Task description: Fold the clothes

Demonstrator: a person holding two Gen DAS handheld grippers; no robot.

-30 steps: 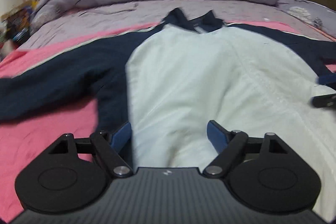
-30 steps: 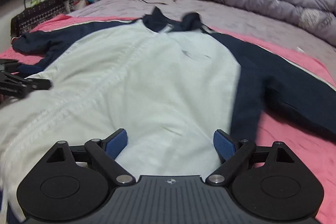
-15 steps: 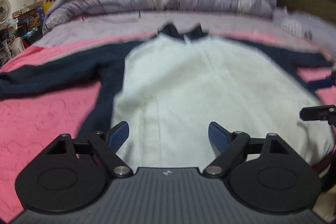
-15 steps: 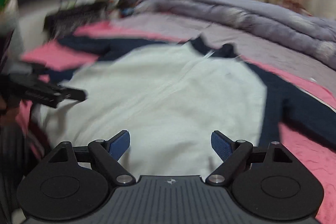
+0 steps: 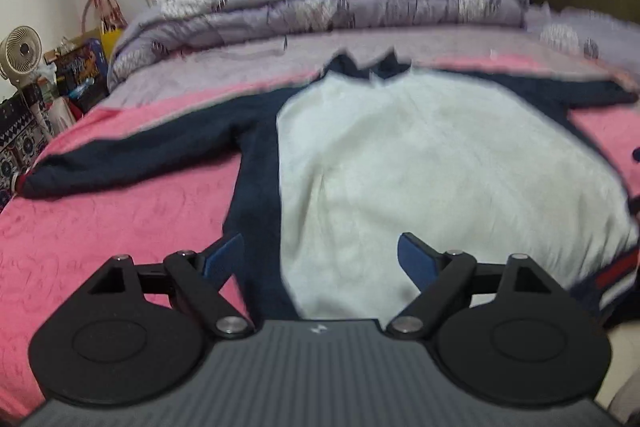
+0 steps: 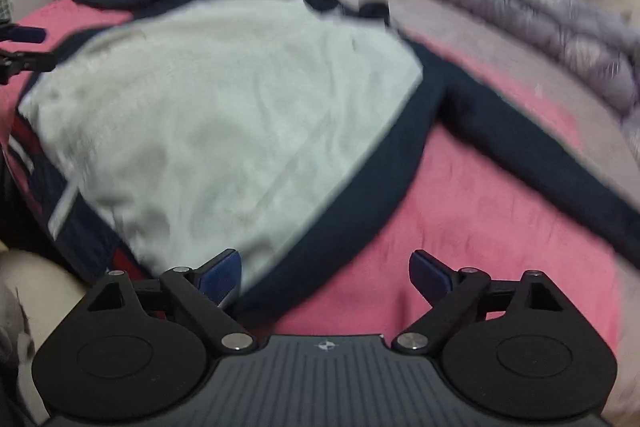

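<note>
Mostly blurred: jacket [image 5: 432, 163] hem cut off; left tool [image 5: 320, 259], right tool [image 6: 325, 273] gape empty.

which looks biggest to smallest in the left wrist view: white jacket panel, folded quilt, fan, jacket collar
1. white panel
2. quilt, farther off, so likely bigger in reality
3. collar and fan look alike; not ranked

Jacket [image 5: 420, 163], white body with navy sleeves and collar, lies flat, front up, on pink sheet; collar toward 12 o'clock, sleeves spread to 9 and 3, striped hem nearest at 5 o'clock.
</note>
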